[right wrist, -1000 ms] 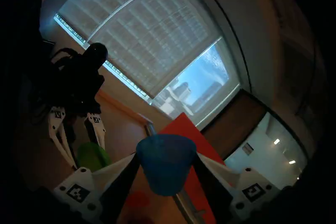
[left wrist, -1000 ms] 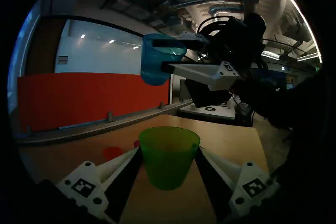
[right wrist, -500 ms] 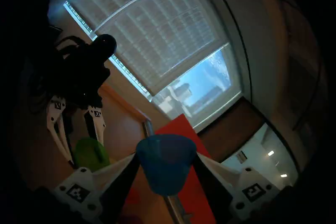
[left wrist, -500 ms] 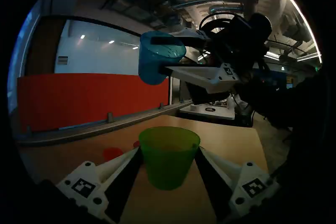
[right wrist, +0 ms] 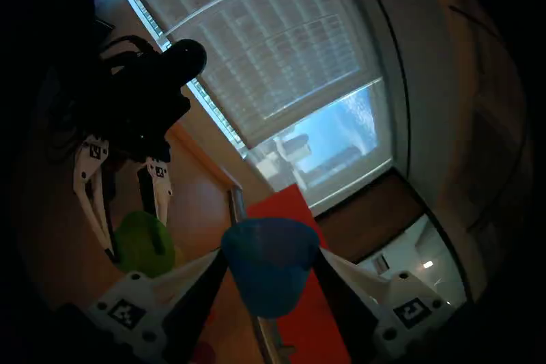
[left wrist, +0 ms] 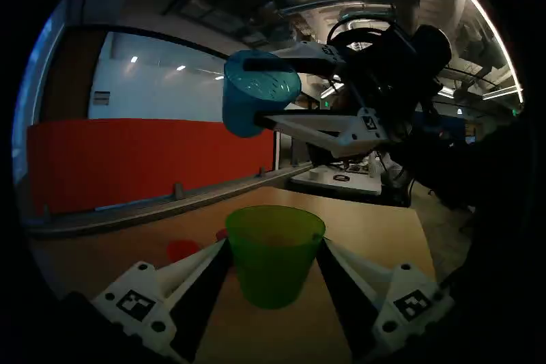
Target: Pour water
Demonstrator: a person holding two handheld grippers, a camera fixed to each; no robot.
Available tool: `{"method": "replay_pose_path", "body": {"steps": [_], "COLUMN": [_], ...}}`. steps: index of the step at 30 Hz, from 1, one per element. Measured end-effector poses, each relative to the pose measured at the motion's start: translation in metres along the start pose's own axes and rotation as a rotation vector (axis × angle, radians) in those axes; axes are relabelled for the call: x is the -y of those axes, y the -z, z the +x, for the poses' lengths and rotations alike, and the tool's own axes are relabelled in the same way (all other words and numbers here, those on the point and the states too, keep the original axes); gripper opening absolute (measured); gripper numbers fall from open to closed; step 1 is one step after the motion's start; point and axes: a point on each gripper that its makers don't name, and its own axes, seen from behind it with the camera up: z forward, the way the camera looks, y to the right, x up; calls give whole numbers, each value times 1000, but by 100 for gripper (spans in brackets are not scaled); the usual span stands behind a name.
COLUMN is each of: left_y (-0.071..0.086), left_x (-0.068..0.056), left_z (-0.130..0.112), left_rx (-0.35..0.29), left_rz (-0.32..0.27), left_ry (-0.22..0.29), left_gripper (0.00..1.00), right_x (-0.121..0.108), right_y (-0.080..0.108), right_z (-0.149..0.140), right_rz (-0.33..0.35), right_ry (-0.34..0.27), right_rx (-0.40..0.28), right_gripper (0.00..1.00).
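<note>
Left gripper (left wrist: pixel 274 249) is clamped on the green cup (left wrist: pixel 273 265). The cup is upright, low at the wooden table (left wrist: pixel 382 227); can't tell if it's touching. Right gripper (right wrist: pixel 269 258) is clamped on the blue cup (right wrist: pixel 269 278), held high, above and beyond the green one. It's rolled so one finger sits over the other, with the cup tipped well over and its mouth toward the left gripper. Small red round thing (left wrist: pixel 183 249) is on the table just left of the green cup. Orange wall panel (left wrist: pixel 136 152) is behind.
</note>
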Motion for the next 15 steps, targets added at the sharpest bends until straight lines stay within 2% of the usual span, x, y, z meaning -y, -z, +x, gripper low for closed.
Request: {"method": "replay_pose_path", "body": {"steps": [15], "left_y": [-2], "left_x": [0], "left_z": [3], "left_rx": [-2], "left_rz": [-5], "left_ry": [-1], "left_gripper": [85], "right_x": [-1], "right_y": [-2], "right_z": [-1], "right_rz": [-3], "right_ry": [91], "right_rx": [14], "right_gripper": [90]}}
